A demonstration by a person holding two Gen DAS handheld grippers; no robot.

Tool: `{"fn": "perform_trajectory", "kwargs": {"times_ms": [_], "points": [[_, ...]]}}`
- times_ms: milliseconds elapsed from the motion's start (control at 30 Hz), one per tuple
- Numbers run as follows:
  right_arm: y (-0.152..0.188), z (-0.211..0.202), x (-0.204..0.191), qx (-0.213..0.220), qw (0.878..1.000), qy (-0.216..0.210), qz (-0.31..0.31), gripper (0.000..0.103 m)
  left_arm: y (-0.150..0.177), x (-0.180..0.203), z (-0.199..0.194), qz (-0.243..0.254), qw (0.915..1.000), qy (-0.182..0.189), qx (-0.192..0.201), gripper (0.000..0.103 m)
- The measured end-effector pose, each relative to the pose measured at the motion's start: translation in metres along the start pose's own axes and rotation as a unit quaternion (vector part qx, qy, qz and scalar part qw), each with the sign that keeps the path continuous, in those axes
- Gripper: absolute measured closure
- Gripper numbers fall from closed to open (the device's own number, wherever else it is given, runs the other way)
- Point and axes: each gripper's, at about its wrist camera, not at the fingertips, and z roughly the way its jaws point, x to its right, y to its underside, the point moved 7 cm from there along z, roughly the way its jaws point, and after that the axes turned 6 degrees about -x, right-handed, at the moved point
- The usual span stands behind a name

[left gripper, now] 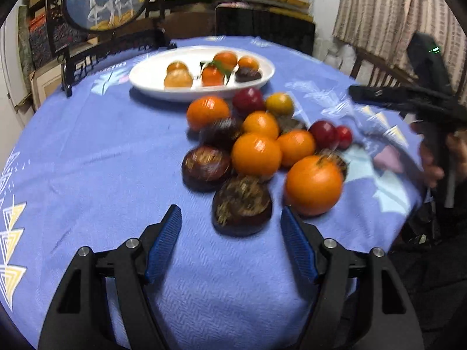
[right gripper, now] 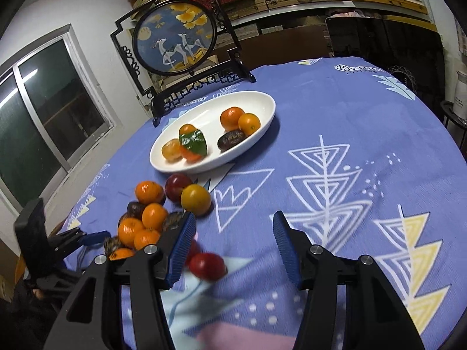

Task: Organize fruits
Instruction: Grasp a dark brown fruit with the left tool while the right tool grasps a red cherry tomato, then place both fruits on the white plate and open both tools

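Left wrist view: left gripper [left gripper: 231, 227] at bottom centre, blue pads apart, nothing between them. A dark mangosteen [left gripper: 242, 205] lies just ahead in the gap line, likely the next pick since the gripper is lined up on it. Loose fruit pile [left gripper: 256, 145] sits mid-frame on the bench [left gripper: 102, 145]: oranges, dark mangosteens, red plums, one yellowish plum, all touching or nearly so. A big orange [left gripper: 313, 185] lies just right of the mangosteen. White oval plate [left gripper: 146, 78] in upper centre already holds a few small oranges, a leaf and one dark fruit, so sorting looks partly done. Right gripper [left gripper: 379, 96] comes in at right edge, seen side-on; its spread is not readable here. Frame is motion-blurred.

Right wrist view: right gripper [right gripper: 233, 248] at bottom, pads apart and empty. A red plum [right gripper: 207, 265] lies on the cloth just right of the left-hand pad, not clamped. Pile is at lower left, plate above it at centre, well apart from the gripper. The left gripper shows at far lower left beside the pile.

Surface and room: round bench under a blue-purple cloth with white and yellow triangle prints. Round framed deer screen [right gripper: 175, 38] stands behind the plate, stacked boxes on shelves behind, window at left, striped curtain in the left view's upper right.
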Motion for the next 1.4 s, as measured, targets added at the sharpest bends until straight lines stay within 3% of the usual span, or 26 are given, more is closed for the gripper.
{"fn": "perform_trajectory", "kwargs": {"times_ms": [167,300,500,700,800,867,933,1100,1267,1367,1400], "points": [[0.008,-0.003,-0.005,-0.006,1.000,-0.001,-0.016,0.047,0.000,0.002,-0.003,0.004,1.0000,0.003,0.008,0.035],[0.011,-0.003,-0.010,-0.008,1.000,-0.004,-0.026,0.047,-0.002,0.001,-0.001,-0.003,0.9998,0.011,0.016,0.061],[0.015,0.000,-0.013,-0.019,0.999,-0.007,-0.032,0.047,-0.005,0.000,-0.006,-0.010,0.9995,0.019,0.023,0.061],[0.031,0.007,-0.034,-0.051,0.994,-0.008,-0.092,0.047,-0.012,-0.005,-0.027,-0.015,0.9984,0.016,0.051,0.061],[0.035,0.014,-0.040,-0.057,0.991,0.019,-0.117,0.047,-0.013,-0.007,-0.029,-0.019,0.9982,0.017,0.054,0.061],[0.036,0.017,-0.040,-0.063,0.990,0.027,-0.120,0.049,-0.013,-0.006,-0.029,-0.019,0.9983,0.018,0.052,0.061],[0.039,0.021,-0.040,-0.074,0.989,0.029,-0.127,0.058,-0.011,-0.004,-0.028,-0.018,0.9984,0.019,0.050,0.061],[0.038,0.022,-0.039,-0.075,0.986,0.036,-0.145,0.058,-0.010,-0.003,-0.027,-0.016,0.9986,0.019,0.048,0.061],[0.035,0.035,-0.032,-0.094,0.986,0.007,-0.136,0.059,-0.009,-0.002,-0.026,-0.016,0.9986,0.020,0.045,0.061],[0.037,0.036,-0.032,-0.098,0.986,-0.022,-0.130,0.071,-0.009,-0.003,-0.024,-0.019,0.9987,0.019,0.043,0.061],[0.037,0.036,-0.031,-0.097,0.986,-0.018,-0.131,0.071,-0.010,-0.003,-0.024,-0.020,0.9987,0.019,0.044,0.061]]}}
